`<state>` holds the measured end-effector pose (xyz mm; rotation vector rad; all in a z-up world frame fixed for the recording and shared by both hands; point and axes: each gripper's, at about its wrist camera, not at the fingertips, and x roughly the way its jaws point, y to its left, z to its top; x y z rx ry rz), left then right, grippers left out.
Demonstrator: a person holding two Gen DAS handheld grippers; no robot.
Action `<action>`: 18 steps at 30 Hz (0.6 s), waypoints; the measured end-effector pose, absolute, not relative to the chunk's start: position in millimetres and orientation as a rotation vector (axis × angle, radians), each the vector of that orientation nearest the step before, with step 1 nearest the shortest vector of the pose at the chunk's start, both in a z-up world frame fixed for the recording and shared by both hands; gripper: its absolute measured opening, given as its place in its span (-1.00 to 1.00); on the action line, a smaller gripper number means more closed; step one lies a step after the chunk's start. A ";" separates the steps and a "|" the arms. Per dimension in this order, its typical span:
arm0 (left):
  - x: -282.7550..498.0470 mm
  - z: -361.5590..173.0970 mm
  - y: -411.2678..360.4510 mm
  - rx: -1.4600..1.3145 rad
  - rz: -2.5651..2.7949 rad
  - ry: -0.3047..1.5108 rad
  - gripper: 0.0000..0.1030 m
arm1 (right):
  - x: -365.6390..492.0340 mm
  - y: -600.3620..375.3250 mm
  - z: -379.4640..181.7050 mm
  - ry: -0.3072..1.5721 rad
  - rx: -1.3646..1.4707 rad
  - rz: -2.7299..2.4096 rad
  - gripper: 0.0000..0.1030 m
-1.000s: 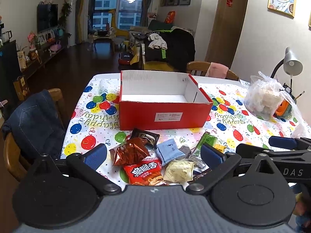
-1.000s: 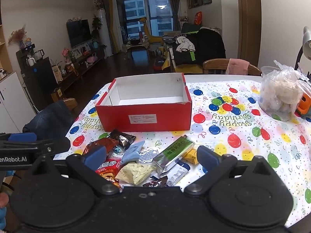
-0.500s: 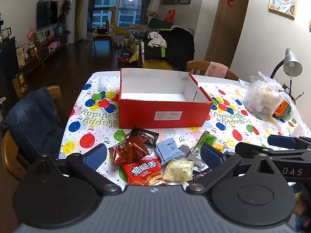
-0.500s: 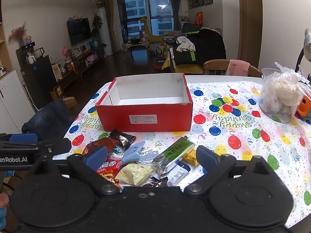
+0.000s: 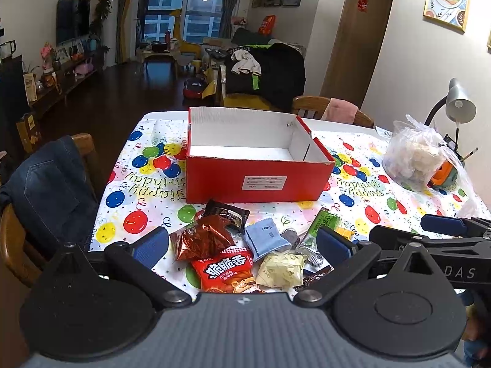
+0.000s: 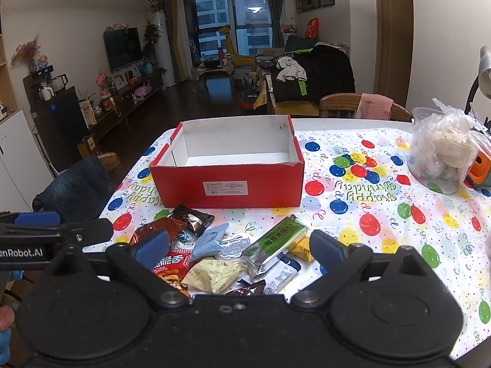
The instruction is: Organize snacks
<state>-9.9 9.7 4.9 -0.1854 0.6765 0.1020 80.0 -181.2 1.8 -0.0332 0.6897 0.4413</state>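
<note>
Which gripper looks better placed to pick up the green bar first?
Probably the right. In its own view, the green bar lies between the open right gripper fingers. In the left view, it sits beside the left gripper's right finger, away from center.

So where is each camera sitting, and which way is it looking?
Left wrist: on the left gripper, open, facing the snack pile and red box; the right gripper shows at its right edge.
Right wrist: on the right gripper, open, facing the same way; the left gripper shows at its left edge.
Shared: pile, box, balloon tablecloth, plastic bag.
</note>
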 end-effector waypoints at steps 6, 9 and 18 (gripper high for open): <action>-8.7 5.0 7.2 -0.186 0.094 0.680 1.00 | 80.6 -179.4 1.9 0.696 -0.035 0.433 0.91; -6.3 4.8 3.8 -0.185 0.085 0.687 1.00 | 80.9 -177.0 1.4 0.700 -0.037 0.416 0.91; 12.2 -7.0 8.8 -0.226 0.077 0.746 1.00 | 85.7 -182.3 -3.1 0.709 -0.029 0.376 0.91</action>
